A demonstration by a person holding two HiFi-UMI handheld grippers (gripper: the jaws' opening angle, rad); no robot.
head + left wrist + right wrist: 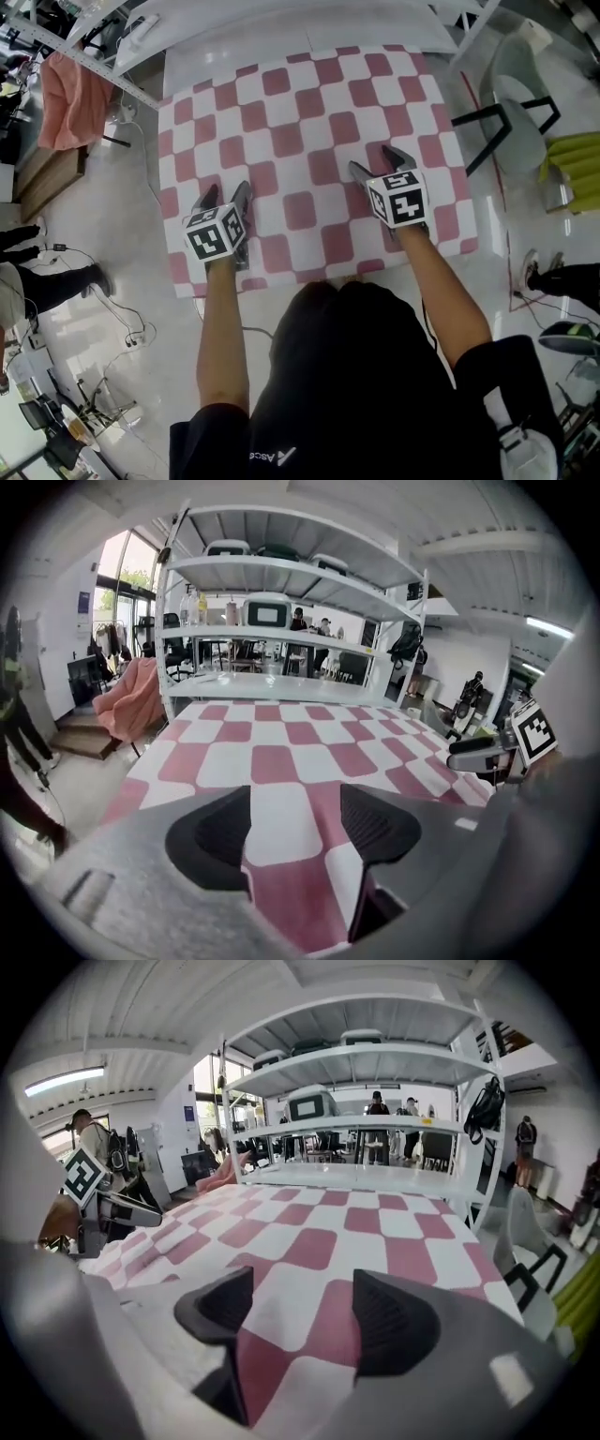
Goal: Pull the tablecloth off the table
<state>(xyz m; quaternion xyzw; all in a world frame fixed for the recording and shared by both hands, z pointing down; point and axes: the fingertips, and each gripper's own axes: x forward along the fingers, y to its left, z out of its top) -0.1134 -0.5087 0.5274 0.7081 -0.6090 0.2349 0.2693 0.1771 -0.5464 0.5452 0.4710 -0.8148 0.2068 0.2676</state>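
Left tongs [223, 194], right tongs [372, 159] astride tablecloth [300, 112]

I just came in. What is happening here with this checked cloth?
A person holds a two-jaw gripper in each hand over a pink-and-white checked tablecloth. The left gripper and the right gripper both sit low at the cloth's near edge. Each has its jaws apart, with cloth showing between them but not pinched. The cloth lies spread flat, not yet pulled off.

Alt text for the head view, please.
A person seen from above holds the left gripper and right gripper, both open, over the near part of a spread-out pink-and-white checked tablecloth.
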